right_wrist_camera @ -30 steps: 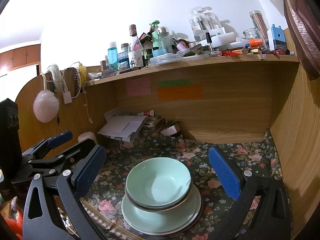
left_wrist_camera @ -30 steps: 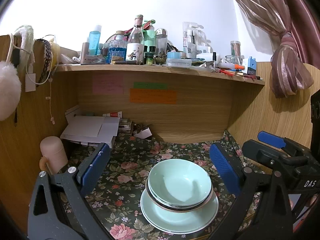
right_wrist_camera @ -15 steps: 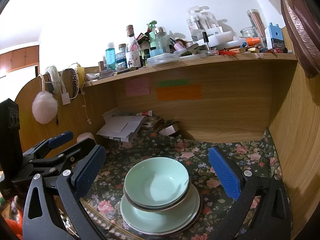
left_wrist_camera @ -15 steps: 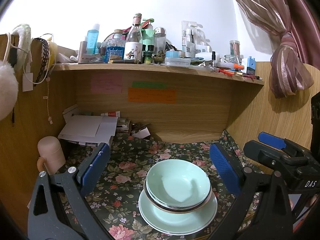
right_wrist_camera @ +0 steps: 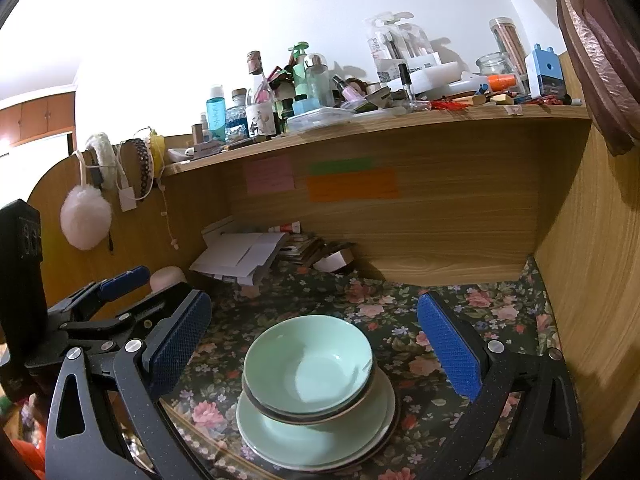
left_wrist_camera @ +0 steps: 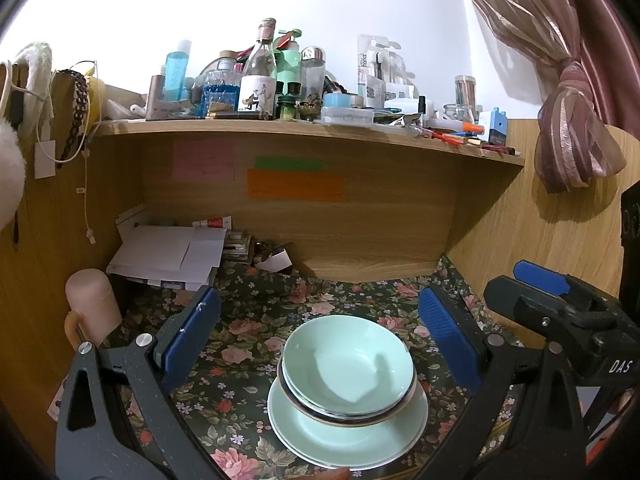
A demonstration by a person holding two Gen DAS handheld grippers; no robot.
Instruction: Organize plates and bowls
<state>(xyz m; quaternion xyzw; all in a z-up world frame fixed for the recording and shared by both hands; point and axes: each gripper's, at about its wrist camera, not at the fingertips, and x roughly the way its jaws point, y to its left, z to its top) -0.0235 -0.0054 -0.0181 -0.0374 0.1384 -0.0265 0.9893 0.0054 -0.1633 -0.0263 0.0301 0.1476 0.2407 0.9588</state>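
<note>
Pale green bowls (left_wrist_camera: pixel 347 368) (right_wrist_camera: pixel 307 364) sit nested on a stack of pale green plates (left_wrist_camera: pixel 348 436) (right_wrist_camera: pixel 316 438) on the floral cloth (left_wrist_camera: pixel 248 320) near the desk's front. My left gripper (left_wrist_camera: pixel 320 340) is open above and behind the stack, with nothing between its blue pads. My right gripper (right_wrist_camera: pixel 316 340) is open too, its pads standing wide on either side of the stack without touching it. Each gripper shows at the edge of the other's view: the right one (left_wrist_camera: pixel 560 304), the left one (right_wrist_camera: pixel 112 300).
A wooden shelf (left_wrist_camera: pixel 304 128) crowded with bottles and jars overhangs the desk. Papers (left_wrist_camera: pixel 168 256) and small boxes lie at the back left, a pink cylinder (left_wrist_camera: pixel 92 300) stands at the left wall. Wooden side panels close in both sides; a curtain (left_wrist_camera: pixel 568 120) hangs right.
Both grippers have tilted up and drawn back slightly, so the stack sits lower in each view. The bowls and plates have not moved.
</note>
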